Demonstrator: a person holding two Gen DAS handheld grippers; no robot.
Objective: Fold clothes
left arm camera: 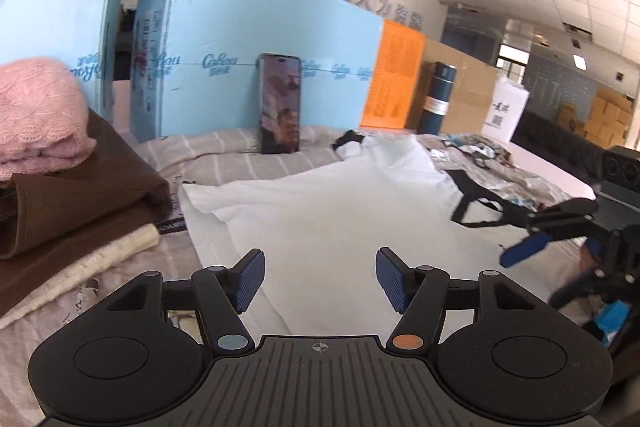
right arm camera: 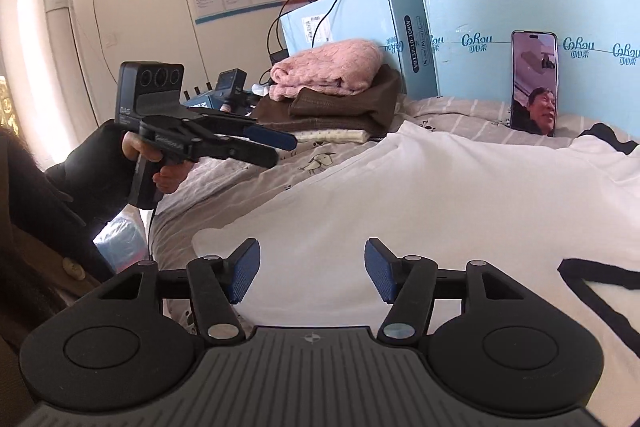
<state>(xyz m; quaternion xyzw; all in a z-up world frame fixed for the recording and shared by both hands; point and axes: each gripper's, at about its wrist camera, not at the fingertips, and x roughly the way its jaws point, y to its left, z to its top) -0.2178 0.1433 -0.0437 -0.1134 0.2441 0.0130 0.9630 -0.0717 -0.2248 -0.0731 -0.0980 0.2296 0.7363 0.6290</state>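
Note:
A white garment with black trim [left arm camera: 332, 211] lies spread on the striped bed sheet; it also fills the right wrist view [right arm camera: 420, 195]. My left gripper [left arm camera: 320, 277] is open and empty, just above the garment's near edge. My right gripper [right arm camera: 312, 271] is open and empty over the garment's lower left part. The right gripper also shows at the right of the left wrist view [left arm camera: 560, 231]. The left gripper shows in a hand at the left of the right wrist view [right arm camera: 276, 147], above the sheet beside the garment.
A stack of folded clothes, pink on brown on cream [left arm camera: 60, 163], sits at the left [right arm camera: 332, 95]. A phone [left arm camera: 280, 103] leans upright on light blue boxes [left arm camera: 248, 43] at the back. A patterned cloth [left arm camera: 492, 159] and a dark bottle [left arm camera: 438, 95] are at the right.

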